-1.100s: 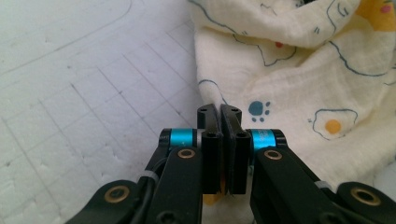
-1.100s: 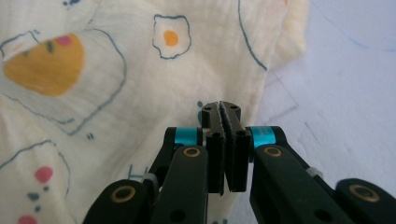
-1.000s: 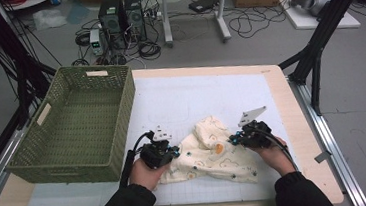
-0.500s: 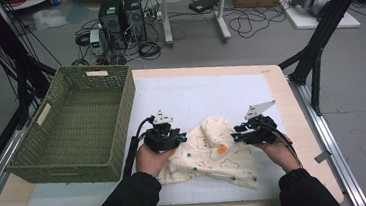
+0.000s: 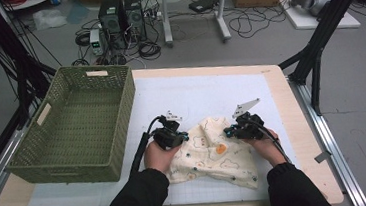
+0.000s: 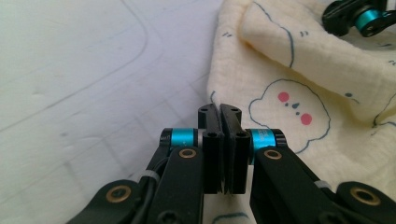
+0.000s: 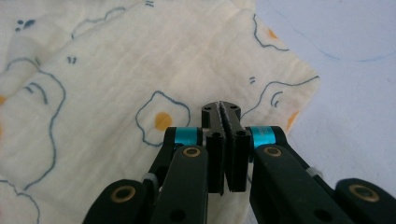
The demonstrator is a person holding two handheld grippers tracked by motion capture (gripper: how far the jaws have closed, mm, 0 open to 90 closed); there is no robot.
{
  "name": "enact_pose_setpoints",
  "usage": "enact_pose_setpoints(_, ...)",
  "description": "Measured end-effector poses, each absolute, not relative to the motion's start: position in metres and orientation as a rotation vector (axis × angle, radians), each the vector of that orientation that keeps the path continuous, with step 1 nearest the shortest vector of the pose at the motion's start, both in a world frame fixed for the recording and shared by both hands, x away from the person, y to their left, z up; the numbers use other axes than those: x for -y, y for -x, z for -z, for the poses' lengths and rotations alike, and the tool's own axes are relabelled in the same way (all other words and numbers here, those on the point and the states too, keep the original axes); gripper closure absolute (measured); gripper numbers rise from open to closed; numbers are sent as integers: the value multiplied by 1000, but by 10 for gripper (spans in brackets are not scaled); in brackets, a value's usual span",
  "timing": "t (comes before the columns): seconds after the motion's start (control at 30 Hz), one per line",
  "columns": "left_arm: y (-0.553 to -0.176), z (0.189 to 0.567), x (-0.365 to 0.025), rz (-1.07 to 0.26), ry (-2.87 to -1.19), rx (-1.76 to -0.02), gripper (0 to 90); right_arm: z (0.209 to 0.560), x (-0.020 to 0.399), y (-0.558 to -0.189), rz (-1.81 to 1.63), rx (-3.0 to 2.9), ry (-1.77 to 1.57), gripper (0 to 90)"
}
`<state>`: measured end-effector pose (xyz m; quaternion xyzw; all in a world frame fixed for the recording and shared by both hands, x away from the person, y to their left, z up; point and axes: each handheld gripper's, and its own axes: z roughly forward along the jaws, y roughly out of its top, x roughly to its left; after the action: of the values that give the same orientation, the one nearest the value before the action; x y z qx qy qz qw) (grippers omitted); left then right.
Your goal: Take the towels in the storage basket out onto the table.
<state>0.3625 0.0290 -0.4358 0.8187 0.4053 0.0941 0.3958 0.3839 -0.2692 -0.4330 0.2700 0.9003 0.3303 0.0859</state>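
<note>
At the near edge of the table, two dark sleeves come in from the bottom of the high view, each hand gripping a black tool. Left gripper: sits at the cloth's left edge, cable trailing back past the wrist. Its own view shows the jaws pressed flat together, no gap; they have just opened and closed again. Whether any fabric is pinched between them I cannot tell; the tips stand right over the cloth's border where it meets the white mat. Right gripper: at the cloth's upper right part, grey plate on top. Jaws likewise closed tight after a quick open-and-close, tips over a printed egg near the cloth's corner; a pinch of fabric cannot be confirmed. Cloth: cream, printed with clouds, bears and fried eggs, lying rumpled on the mat between and in front of the two hands, with a fold running across its top. In the left gripper view the right gripper shows at the top corner, resting on that fold. Farther left, a green woven basket stands on the table, well apart from the cloth. Beyond the table: floor with cables and computer towers.
</note>
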Motion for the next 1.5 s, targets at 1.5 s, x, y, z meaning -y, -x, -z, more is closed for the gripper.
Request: enact_pose_setpoints(1.5,-367,423,-64,-546,-1871,-1159,756,408,306,-386,-1017,-2408,-987,680)
